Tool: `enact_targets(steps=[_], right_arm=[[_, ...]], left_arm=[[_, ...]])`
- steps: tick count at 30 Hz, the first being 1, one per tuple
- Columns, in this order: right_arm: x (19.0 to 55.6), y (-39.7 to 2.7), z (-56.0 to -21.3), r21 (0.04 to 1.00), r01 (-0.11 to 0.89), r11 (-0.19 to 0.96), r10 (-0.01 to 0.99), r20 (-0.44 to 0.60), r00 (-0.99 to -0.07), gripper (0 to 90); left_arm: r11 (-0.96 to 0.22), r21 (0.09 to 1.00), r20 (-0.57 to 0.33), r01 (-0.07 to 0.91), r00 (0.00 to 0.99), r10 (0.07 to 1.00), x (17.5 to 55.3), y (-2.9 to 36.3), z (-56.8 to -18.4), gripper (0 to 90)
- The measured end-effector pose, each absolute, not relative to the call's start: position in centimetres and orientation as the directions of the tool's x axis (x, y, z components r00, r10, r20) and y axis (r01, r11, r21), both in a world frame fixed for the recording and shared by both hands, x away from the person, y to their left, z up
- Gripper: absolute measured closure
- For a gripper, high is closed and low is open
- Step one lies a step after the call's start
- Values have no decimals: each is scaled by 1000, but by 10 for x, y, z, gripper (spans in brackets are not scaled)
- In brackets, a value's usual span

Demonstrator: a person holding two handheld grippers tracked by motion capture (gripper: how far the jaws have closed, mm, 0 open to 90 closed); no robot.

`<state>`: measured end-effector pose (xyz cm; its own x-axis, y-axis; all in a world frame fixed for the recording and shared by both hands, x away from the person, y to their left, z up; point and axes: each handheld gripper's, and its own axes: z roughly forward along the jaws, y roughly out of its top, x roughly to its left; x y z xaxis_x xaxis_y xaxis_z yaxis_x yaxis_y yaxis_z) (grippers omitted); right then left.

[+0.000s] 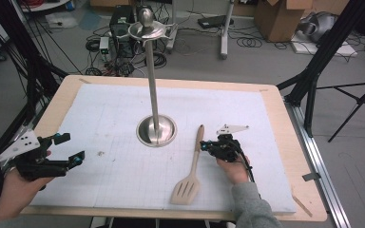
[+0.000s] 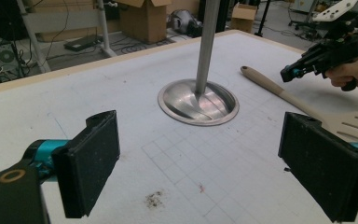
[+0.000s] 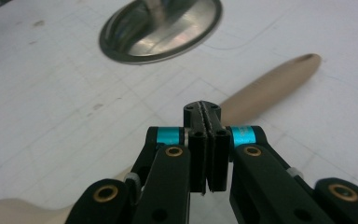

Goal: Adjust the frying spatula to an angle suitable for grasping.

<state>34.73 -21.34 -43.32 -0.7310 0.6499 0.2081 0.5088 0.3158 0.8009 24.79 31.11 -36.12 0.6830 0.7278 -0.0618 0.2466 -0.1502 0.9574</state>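
At the left edge of the counter [image 1: 52,102], the left gripper [image 1: 71,149] was held low by the person's left hand [image 1: 14,187], which came in from the bottom corner, and its fingers [image 2: 91,163] stood wide apart with nothing between them. In front of it the white gridded mat [image 1: 114,118] lay bare, apart from a small brown stain [image 2: 154,199], so there was much free room toward the middle. The wooden border of the counter showed around the mat on every side, and the floor behind it was crowded with cables and cardboard boxes [image 1: 280,16]. Near the middle of the mat stood a metal stand [image 1: 153,80] with a round base [image 1: 156,130] and a tall thin pole; the fittings at its top were small and hard to make out. Just to the right of the base lay a wooden slotted spatula [image 1: 192,168], flat on the mat, with the handle end pointing away from the person and the blade toward the near edge. In the right gripper view its blade was cut off at the bottom corner and part of the handle was hidden behind the fingers [image 3: 196,147]. The right gripper [image 1: 208,145] hung just beside the handle, pointing left at it, with its fingers pressed together on nothing. The right hand [image 1: 235,168] and a grey sleeve [image 1: 249,204] reached in from the bottom.
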Motion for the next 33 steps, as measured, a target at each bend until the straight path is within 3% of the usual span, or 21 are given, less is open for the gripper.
enact_targets(steps=[13, 33], right_arm=[[330, -172, -437, 752, 433, 497, 507, 154, -848, 895], [323, -162, -441, 706, 414, 574, 458, 143, -878, 896]], left_arm=[[-158, 955, -66, 252, 697, 714, 253, 305, -363, 130], [-158, 953, -70, 258, 697, 714, 256, 304, -365, 130]])
